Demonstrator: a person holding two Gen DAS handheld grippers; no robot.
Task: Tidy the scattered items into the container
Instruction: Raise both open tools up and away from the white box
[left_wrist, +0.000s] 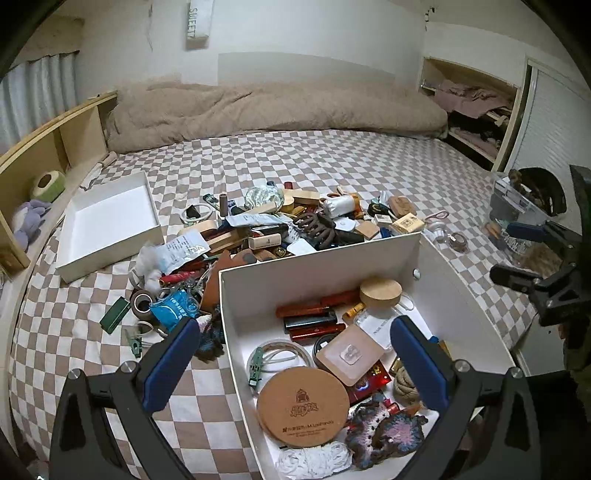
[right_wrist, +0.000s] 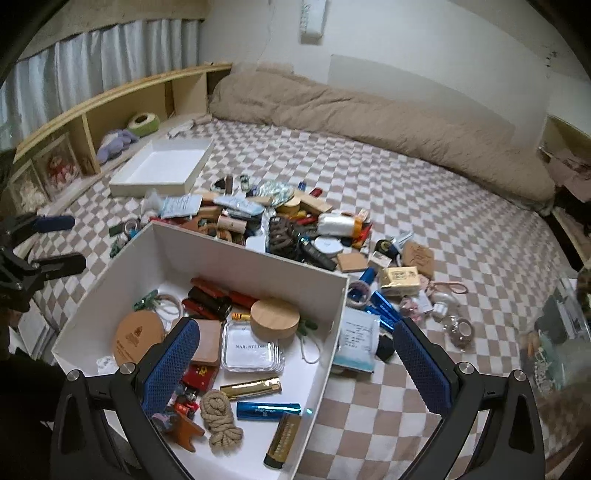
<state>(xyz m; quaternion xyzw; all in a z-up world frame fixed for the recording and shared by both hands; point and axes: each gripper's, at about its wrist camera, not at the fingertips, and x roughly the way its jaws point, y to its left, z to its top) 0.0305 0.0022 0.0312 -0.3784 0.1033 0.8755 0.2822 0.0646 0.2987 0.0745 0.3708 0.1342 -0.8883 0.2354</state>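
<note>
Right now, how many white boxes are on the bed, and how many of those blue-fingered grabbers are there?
White boxes: 2 (deep white box, shallow white tray)
Grabbers: 2 (left gripper, right gripper, both open)
Total: 4

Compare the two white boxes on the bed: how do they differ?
The near white box is deep with tall walls; the far white box is shallow, like a lid or tray. The near white box holds many small items; the far white box looks empty. Both are white, rectangular, open-topped, resting on the checkered bedsheet.
</note>
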